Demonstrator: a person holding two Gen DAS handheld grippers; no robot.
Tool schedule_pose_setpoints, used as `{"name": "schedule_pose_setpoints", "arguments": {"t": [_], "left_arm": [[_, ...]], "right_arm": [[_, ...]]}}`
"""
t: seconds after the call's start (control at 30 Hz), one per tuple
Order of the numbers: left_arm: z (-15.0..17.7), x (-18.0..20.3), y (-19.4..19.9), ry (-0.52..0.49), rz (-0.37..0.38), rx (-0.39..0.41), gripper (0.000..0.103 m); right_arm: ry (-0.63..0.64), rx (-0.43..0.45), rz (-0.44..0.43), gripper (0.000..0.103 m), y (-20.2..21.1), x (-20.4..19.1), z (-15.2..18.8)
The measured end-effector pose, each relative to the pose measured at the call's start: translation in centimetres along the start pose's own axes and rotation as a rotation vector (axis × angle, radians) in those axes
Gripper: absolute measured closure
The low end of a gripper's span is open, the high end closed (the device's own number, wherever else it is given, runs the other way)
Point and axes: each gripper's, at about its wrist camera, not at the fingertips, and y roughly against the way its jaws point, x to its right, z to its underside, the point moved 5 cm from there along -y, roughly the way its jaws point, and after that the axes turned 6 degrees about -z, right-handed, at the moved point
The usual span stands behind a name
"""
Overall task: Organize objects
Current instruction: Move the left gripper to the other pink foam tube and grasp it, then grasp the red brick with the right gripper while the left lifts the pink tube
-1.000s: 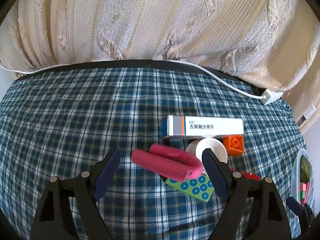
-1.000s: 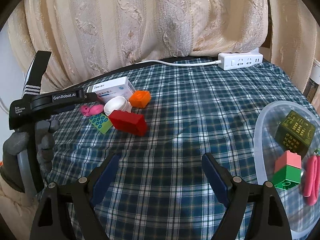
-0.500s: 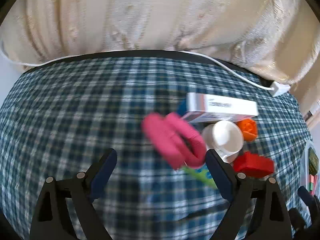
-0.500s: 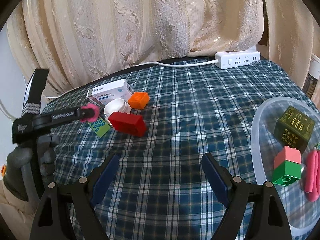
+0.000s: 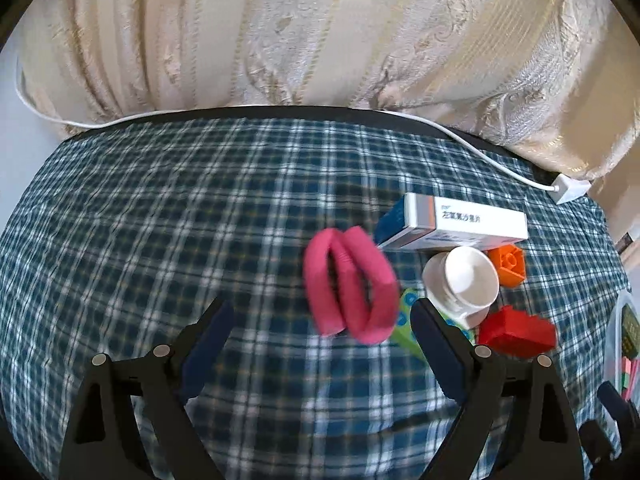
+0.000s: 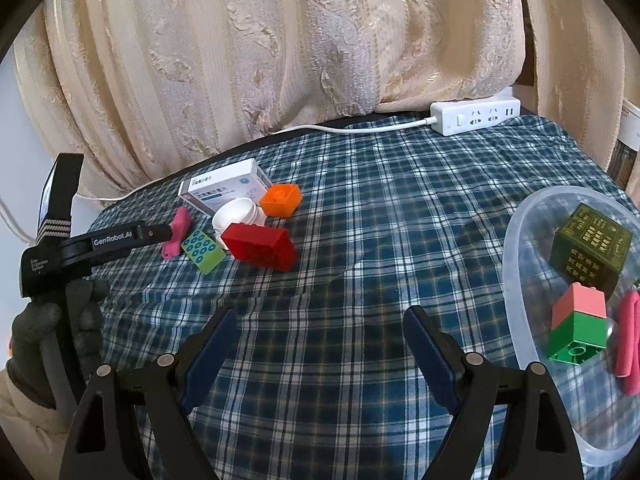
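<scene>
A pink folded loop [image 5: 348,284] rests on the plaid cloth just beyond my left gripper [image 5: 320,320], which is open; neither finger touches it. From the right wrist view the same pink loop [image 6: 176,232] lies at the tip of the left gripper [image 6: 158,233]. Beside it cluster a green dotted tile [image 6: 202,250], a red brick [image 6: 260,246], a white cap [image 6: 238,216], an orange brick [image 6: 280,199] and a white medicine box [image 6: 224,190]. My right gripper [image 6: 318,320] hangs open over bare cloth, nothing between its fingers.
A clear plastic bowl [image 6: 510,264] at the right holds a dark green box [image 6: 588,248], a pink-and-green brick [image 6: 576,328] and a pink strip [image 6: 628,340]. A white power strip [image 6: 476,114] and its cable lie at the back edge under cream curtains. A gloved hand [image 6: 60,332] grips the left tool.
In the left wrist view the pink loop has turned from lying crosswise to pointing away and now sits farther ahead; the left jaws stand slightly wider. The right gripper has not moved.
</scene>
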Motion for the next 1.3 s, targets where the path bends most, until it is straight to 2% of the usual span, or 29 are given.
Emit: {"name": "schedule_pose_setpoints", "arguments": {"t": [0.27,0.33,0.47,0.57,0.67,0.97,1.3], "left_arm": [[-0.7,0.1,-2.3,0.014,-0.015,-0.013,0.014],[-0.6,0.0,-2.7,0.019,-0.011,-0.019,0.019],[-0.1,-0.5,-3.6,0.036,0.015,-0.042,0.04],[-0.2,-0.9,-3.5,0.046,0.024,-0.035,0.051],[-0.2,-1.3,-3.2,0.063,0.041,-0.034,0.052],[-1.2,-2.3,-1.0,0.083,0.009,0.038,0.052],[-1.7,-2.6,-0.2,0.098,0.001,0.052,0.052]], "right_arm": [[0.025,-0.011,0.01,0.015,-0.2,-0.5,-0.2],[0.035,-0.014,0.009,0.015,-0.4,-0.8,-0.3],[0.046,-0.021,-0.004,0.015,-0.8,-1.3,-0.8],[0.06,-0.02,0.002,0.015,-1.2,-1.6,-1.4],[0.075,-0.024,0.003,0.015,-1.9,-2.1,-2.0],[0.133,-0.056,0.012,0.015,-5.5,-4.1,-3.5],[0.098,-0.1,0.038,0.015,-9.2,-4.8,-4.2]]}}
